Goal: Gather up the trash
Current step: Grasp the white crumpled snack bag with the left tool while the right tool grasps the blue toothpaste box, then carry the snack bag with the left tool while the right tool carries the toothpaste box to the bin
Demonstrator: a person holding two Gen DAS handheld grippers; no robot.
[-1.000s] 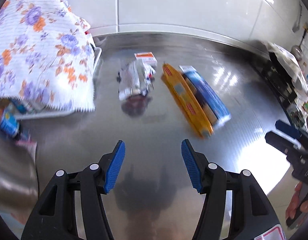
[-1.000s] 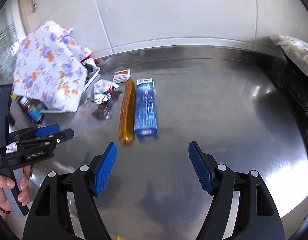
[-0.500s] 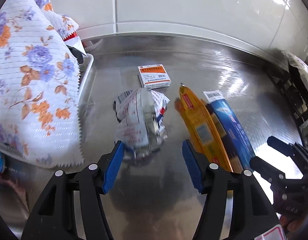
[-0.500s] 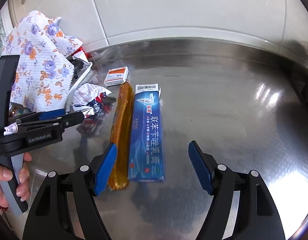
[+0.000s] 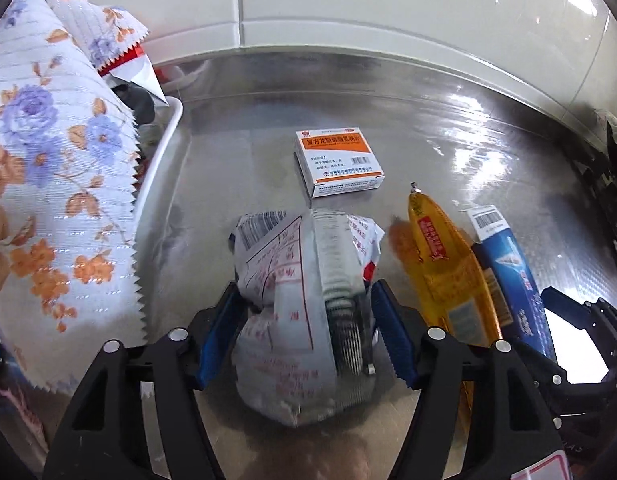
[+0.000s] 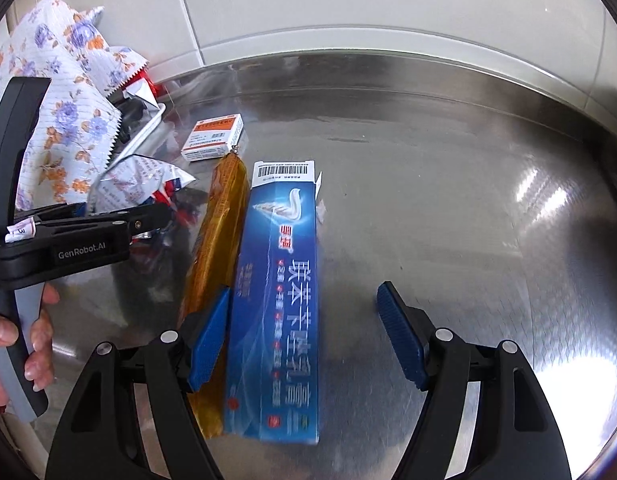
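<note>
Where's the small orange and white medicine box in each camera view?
Left wrist: medicine box upper centre, beyond the crumpled wrapper.
Right wrist: medicine box upper left, beside the white tray.
Shared landmark: the orange packet's clipped tip points at it.

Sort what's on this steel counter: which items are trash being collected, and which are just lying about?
Trash: crumpled wrapper between the left gripper fingers; orange sausage pack; blue toothpaste box; small medicine box.
Lying about: floral cloth; white tray.
</note>
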